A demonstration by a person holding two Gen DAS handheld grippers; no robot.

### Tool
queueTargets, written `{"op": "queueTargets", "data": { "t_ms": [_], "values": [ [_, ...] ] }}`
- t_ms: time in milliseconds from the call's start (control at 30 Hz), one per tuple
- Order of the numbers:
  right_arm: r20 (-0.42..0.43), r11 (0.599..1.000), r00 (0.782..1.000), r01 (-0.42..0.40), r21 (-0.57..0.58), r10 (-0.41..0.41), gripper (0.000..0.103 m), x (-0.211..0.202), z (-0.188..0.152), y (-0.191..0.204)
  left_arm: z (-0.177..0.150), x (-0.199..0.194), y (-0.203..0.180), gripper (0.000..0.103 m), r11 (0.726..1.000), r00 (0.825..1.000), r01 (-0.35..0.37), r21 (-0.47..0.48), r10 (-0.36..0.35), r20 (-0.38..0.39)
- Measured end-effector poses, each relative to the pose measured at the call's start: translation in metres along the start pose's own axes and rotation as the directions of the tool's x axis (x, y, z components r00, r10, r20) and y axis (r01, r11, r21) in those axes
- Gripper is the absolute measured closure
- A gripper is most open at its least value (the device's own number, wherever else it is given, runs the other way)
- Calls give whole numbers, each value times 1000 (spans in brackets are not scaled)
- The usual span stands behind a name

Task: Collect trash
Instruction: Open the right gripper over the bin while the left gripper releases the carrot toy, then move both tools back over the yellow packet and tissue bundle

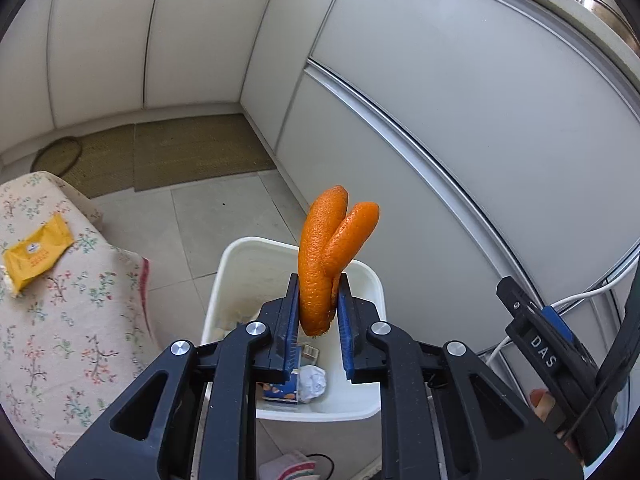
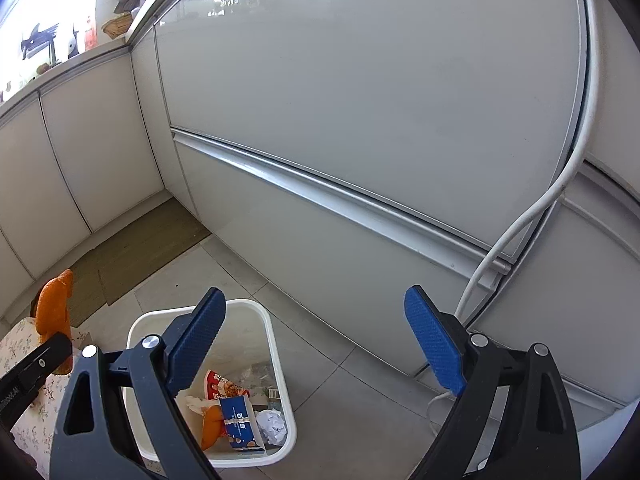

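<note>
Risk: the orange peel (image 1: 334,252) is curled and pinched only at its lower end; if I release before my left gripper (image 1: 319,304) is squarely over the white bin (image 1: 362,410), it could fall on the floor beside the bin. The left gripper tilts down over the bin, clamped on the peel. My right gripper (image 2: 316,340) hangs spread wide, empty, above the bin's far side.
</note>
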State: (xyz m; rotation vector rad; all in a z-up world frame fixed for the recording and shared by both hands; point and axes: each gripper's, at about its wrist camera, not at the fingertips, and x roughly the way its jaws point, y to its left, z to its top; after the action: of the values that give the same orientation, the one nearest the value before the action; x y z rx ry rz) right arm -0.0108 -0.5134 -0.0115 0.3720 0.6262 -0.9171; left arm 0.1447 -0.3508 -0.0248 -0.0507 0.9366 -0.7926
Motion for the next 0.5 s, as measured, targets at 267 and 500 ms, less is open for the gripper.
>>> {"op": "queueTargets", "data": {
  "t_ms": [267,500],
  "values": [
    [7,1000,1000,4,-13,-3,15,-2,1,7,-2,24,3,78,999,995,21,-46,-25,-93],
    [-20,999,999,-34,-35,33,15,-3,0,21,-8,6,15,56,995,994,-99,-16,98,-44]
  ]
}}
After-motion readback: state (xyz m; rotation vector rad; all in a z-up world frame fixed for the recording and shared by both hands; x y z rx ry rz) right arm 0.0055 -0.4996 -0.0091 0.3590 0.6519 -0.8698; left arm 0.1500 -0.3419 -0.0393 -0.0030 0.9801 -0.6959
